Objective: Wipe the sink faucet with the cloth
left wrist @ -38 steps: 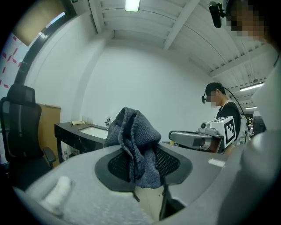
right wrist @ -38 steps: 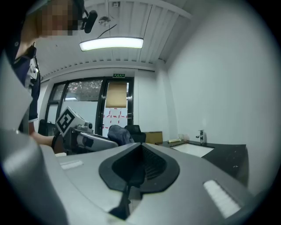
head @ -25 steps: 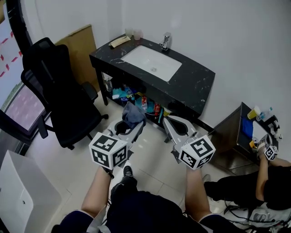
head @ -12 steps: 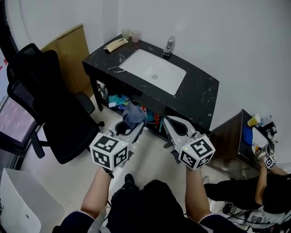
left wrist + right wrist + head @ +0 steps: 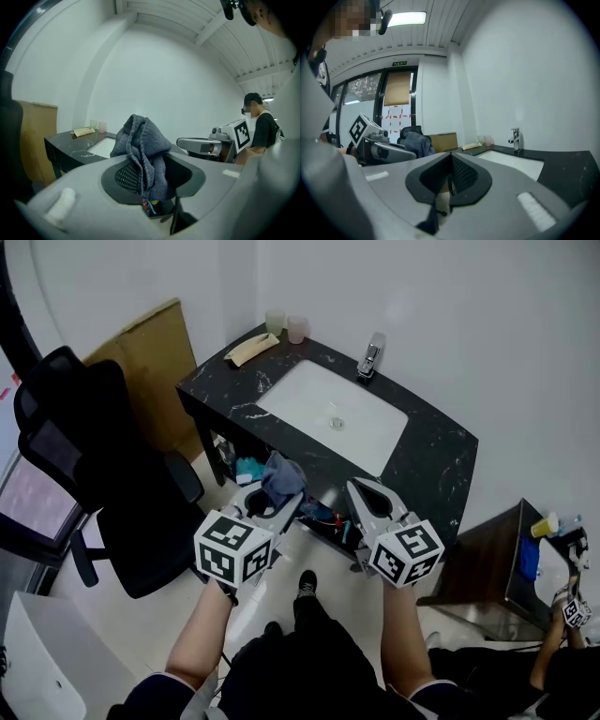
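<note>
Head view, steeply down: found both grippers held out side by side above pale floor tiles (image 5: 159,615), short of a black marble-look counter (image 5: 433,457). Saw the left gripper (image 5: 279,502) clamped on a grey knitted cloth (image 5: 281,479), jaws set fairly wide around the bunched fabric, with a tuft standing up past the fingertips. Confirmed as much in the left gripper view: fabric wedged between the pads and draped down into the throat. Found the right gripper (image 5: 361,489) pressed fully together with nothing between its jaws, plain in the right gripper view. Placed the chrome faucet (image 5: 372,356) at the far edge of the counter, behind a white rectangular sink (image 5: 309,399) and against the wall, well apart from the cloth and from both grippers. Noted two pale cups (image 5: 286,325) at the counter's far left corner, with a tan folded item (image 5: 251,349) just beside them. Made out coloured packs (image 5: 248,468) on a shelf under the counter, too small to identify. Spotted a black office chair (image 5: 84,446) to the left and a sheet of brown cardboard (image 5: 150,348) leaning on the wall behind it. Caught another person (image 5: 572,671) at the lower right, by a dark low table (image 5: 478,568).
</note>
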Tool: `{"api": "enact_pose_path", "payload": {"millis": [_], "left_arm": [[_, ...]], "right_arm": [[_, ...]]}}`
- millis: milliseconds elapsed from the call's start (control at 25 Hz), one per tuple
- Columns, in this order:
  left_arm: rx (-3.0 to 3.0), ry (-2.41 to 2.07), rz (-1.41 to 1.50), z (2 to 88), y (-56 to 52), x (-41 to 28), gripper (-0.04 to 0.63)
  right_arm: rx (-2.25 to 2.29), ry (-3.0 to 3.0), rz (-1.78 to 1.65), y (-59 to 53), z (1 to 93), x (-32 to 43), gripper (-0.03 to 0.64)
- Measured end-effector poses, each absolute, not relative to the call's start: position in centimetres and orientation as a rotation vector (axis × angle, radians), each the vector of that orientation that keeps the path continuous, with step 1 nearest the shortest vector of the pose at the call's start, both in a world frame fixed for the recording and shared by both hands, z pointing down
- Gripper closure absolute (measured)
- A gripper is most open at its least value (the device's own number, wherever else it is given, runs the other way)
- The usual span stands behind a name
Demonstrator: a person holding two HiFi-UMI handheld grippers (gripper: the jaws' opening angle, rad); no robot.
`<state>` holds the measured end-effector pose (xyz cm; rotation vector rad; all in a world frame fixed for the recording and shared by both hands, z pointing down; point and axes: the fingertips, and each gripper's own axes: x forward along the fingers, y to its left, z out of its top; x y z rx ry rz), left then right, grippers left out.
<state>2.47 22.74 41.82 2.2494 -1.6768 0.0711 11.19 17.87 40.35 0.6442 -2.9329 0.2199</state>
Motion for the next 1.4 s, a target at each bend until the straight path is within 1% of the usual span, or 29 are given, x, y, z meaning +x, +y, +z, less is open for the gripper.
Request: {"api": "enact_pose_path", "payload": {"millis": [240,680,880,1160,1400], "left_arm": [[2.244,-1.735,0.107,40.5,15.3,0.2,0.456],[2.25,-1.721,0.163,40.9,5.4,-1.1,0.456],[2.315,-1.62,0.157,41.7,0.5,-2.1,0.456],[2.447,-1.369,0.181,42.7,-7.6,-4.2,0.456],[2.551,-1.155,0.199,42.9,-12.5,-5.4,0.456]], "right_arm": [[0.559,-2.992,0.21,10.9,39.6,8.1,0.611],[0.506,-3.017,0.216,1.6,40.0,5.8,0.611],[0.604,-2.965,0.225,-2.1,41.4,5.0,0.611],[0.901,-2.861,0.247,-8.7,41.6,3.4,0.611],[1.119,-2.755,0.248,-12.0,41.9,2.4,0.611]]}}
